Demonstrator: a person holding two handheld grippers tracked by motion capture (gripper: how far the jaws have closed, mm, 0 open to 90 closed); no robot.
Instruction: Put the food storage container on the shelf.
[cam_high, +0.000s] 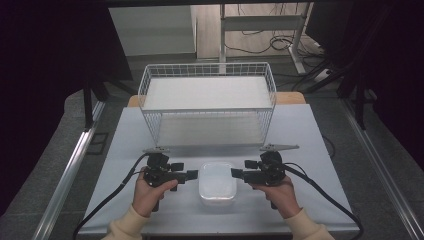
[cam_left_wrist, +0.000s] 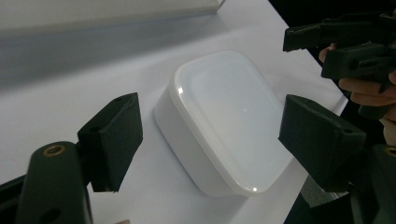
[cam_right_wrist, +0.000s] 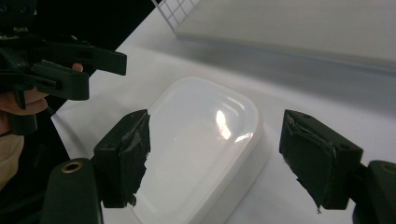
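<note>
Two grippers flank a white box (cam_high: 217, 183) that sits closed on the pale surface (cam_high: 300, 130), near the person's edge of it. The left gripper (cam_high: 192, 175) is held in the person's left hand (cam_high: 150, 192) just to the left of the box, pointing at its side; the right gripper (cam_high: 237, 174) is held in the right hand (cam_high: 280, 192) just to the right of the box, pointing back at it. Both sets of jaws stand spread wide with nothing between them, and from the high view their tips reach the box's edges, though whether they touch it cannot be told.

The box is a low, glossy white container with rounded corners and a smooth lid that overhangs the body slightly. In the left gripper view the box (cam_left_wrist: 224, 121) lies beyond that gripper's parted jaws, its lid catching small highlights, with the other gripper past its far side. In the right gripper view the box (cam_right_wrist: 201, 144) shows faint stepped ridges near one corner of the lid and a bright reflection.

Beyond the box, farther from the person, a white wire basket (cam_high: 207, 102) stands on the surface, well apart from the box, with a flat white panel inside it.
</note>
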